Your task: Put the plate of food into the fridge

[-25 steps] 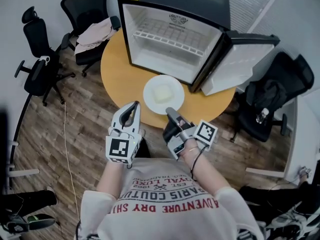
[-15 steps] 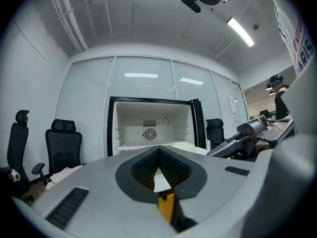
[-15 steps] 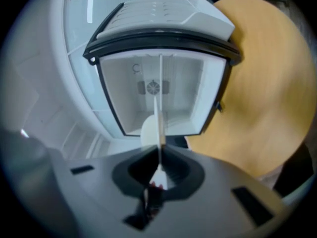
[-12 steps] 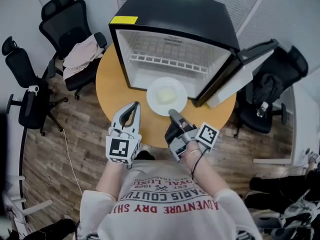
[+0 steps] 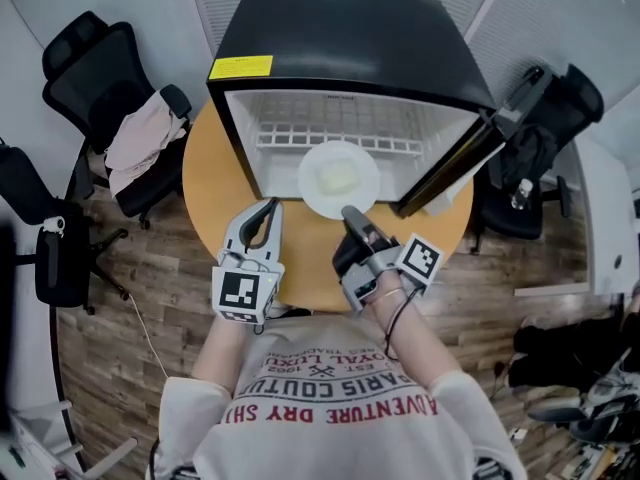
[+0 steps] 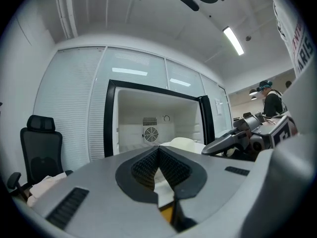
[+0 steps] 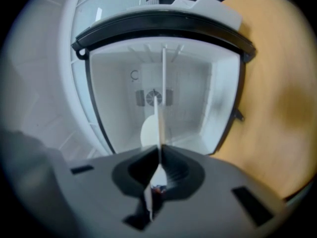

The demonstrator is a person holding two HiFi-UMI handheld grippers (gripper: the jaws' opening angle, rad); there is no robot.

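A white plate [image 5: 315, 190] with a pale block of food [image 5: 341, 177] hangs at the mouth of the open black mini fridge [image 5: 340, 38], over its lower compartment. My right gripper [image 5: 352, 214] is shut on the plate's near rim. In the right gripper view the plate [image 7: 161, 118] shows edge-on as a thin white line, pinched between the jaws of the right gripper [image 7: 160, 151]. My left gripper [image 5: 265, 209] hovers over the table left of the plate, shut and empty. In the left gripper view its tips [image 6: 158, 149] meet, and the food [image 6: 185, 143] shows beyond them.
The fridge stands on a round wooden table [image 5: 212, 190], its door [image 5: 470, 158] swung open to the right. A wire shelf [image 5: 300, 134] crosses the white interior. Black office chairs stand left [image 5: 95, 63], one with a pale garment [image 5: 135, 138], and right [image 5: 545, 158].
The plate has been carried off the table and forward to the fridge opening in my right gripper. Both grippers have moved closer to the fridge.
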